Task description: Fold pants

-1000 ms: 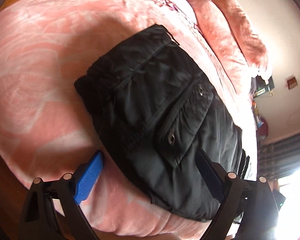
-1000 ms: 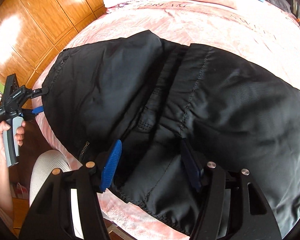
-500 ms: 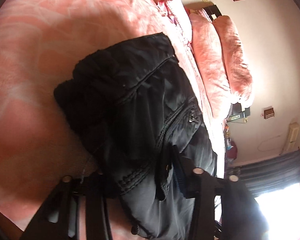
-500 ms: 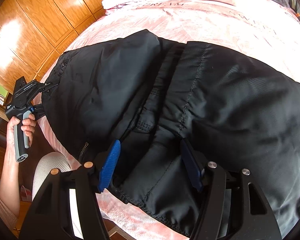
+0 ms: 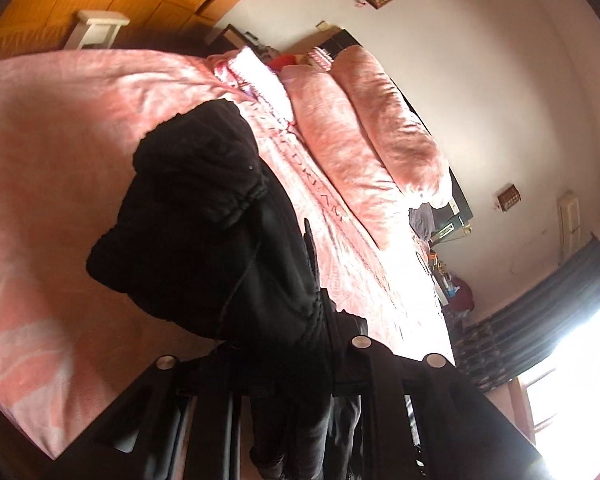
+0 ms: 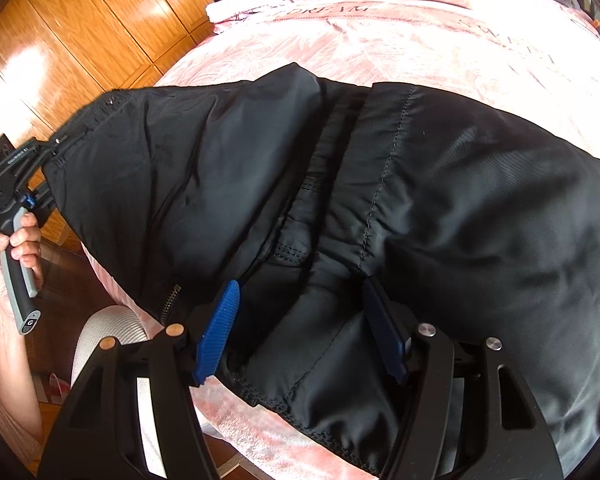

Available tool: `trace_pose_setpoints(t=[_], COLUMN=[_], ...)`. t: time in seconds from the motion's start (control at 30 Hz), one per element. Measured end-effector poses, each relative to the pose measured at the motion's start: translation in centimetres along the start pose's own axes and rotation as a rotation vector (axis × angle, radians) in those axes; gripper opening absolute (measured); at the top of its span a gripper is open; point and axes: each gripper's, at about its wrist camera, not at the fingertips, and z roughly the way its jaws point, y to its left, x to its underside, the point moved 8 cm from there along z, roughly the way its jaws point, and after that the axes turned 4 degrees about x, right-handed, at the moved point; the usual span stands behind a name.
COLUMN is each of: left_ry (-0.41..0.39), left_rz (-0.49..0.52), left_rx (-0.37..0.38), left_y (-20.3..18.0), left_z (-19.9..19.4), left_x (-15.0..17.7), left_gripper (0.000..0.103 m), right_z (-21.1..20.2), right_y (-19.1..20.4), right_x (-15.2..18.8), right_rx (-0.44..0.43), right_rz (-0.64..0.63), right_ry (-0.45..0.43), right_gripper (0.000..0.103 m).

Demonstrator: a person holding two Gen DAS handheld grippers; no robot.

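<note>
Black pants [image 6: 460, 200] lie spread on the pink bed [image 6: 380, 48]. My left gripper [image 5: 288, 340] is shut on an edge of the pants [image 5: 204, 216] and holds that part raised off the quilt, so the cloth hangs bunched over its fingers. In the right wrist view the same left gripper [image 6: 56, 144] pinches the pants' far left corner, with a person's hand [image 6: 16, 248] on its handle. My right gripper [image 6: 300, 284] stands open near the pants' front hem. Its blue pads [image 6: 220, 332] sit wide apart with a fold of cloth lying loosely between them.
Pink pillows [image 5: 364, 128] lie at the head of the bed. A wooden wardrobe [image 6: 80, 20] stands close beside the bed on the left. A pale round seat [image 6: 108, 332] is at the bed's near corner. A bright window with dark curtains [image 5: 540, 320] is to the right.
My left gripper closed on the pants' edge and rose with it, tilting upward so the room's wall came into view. The left side of the pants lifted. The right gripper kept still.
</note>
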Motion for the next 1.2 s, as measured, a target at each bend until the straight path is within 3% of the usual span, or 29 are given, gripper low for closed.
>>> trace_pose_setpoints(t=[0.27, 0.67, 0.93, 1.2], left_ry=[0.021, 0.131, 0.292, 0.482], left_rz=[0.179, 0.516, 0.720, 0.817], left_rx=[0.001, -0.036, -0.024, -0.048], left_y=[-5.8, -13.8, -17.7, -16.7], left_z=[0.4, 2.7, 6.8, 10.8], left_x=[0.7, 6.1, 13.0, 19.6], left_gripper=[0.016, 0.017, 0.020, 0.025], right_z=[-2.2, -8.2, -10.6, -10.2], right_y=[-0.9, -5.5, -9.9, -13.4], right_x=[-0.3, 1.2, 3.0, 5.1], right_rx=[-0.042, 0.072, 0.107, 0.128], right_rz=[0.046, 0.104, 0.201, 0.263], right_ry=[-0.053, -0.155, -0.186, -0.153], right_gripper=[0.062, 0.062, 0.062, 0.063])
